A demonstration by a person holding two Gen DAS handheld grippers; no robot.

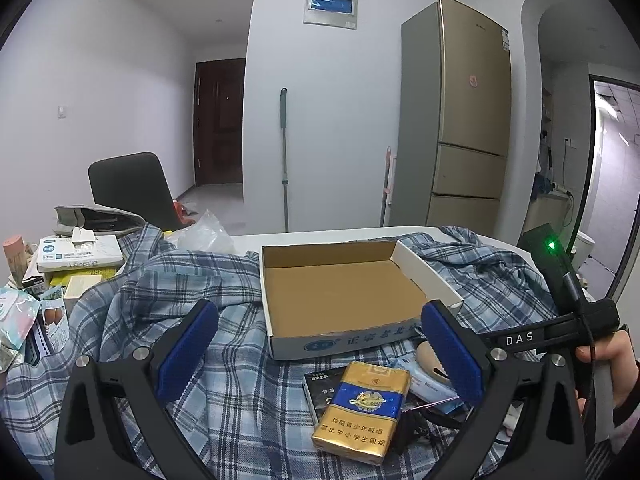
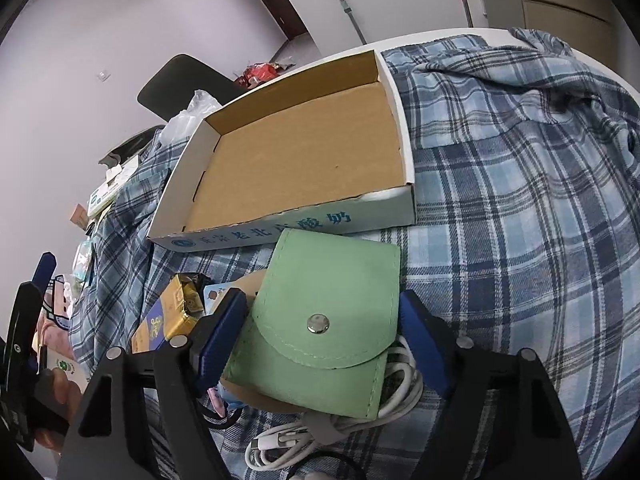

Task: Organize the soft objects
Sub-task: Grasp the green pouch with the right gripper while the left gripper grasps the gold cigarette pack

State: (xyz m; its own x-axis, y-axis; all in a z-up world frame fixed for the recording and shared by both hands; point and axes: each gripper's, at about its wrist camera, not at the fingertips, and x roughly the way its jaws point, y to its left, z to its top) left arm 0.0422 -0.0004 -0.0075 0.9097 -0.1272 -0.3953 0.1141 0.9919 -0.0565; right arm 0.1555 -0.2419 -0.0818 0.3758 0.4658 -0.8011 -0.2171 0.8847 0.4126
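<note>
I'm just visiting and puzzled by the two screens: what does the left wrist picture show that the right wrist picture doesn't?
Only the left wrist view: the tall fridge and the mop against the wall.

Only the right wrist view: a green snap pouch between the right tool's pads, and a white cable under it.

Both: the empty cardboard box on the plaid cloth, and the gold cigarette pack.

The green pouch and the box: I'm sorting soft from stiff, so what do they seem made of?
Green pouch: apparently a soft suede-like or felt fabric, matte, with stitched edges and a metal snap. Box: corrugated cardboard, brown inside, white printed outside, with straight stiff walls.
</note>
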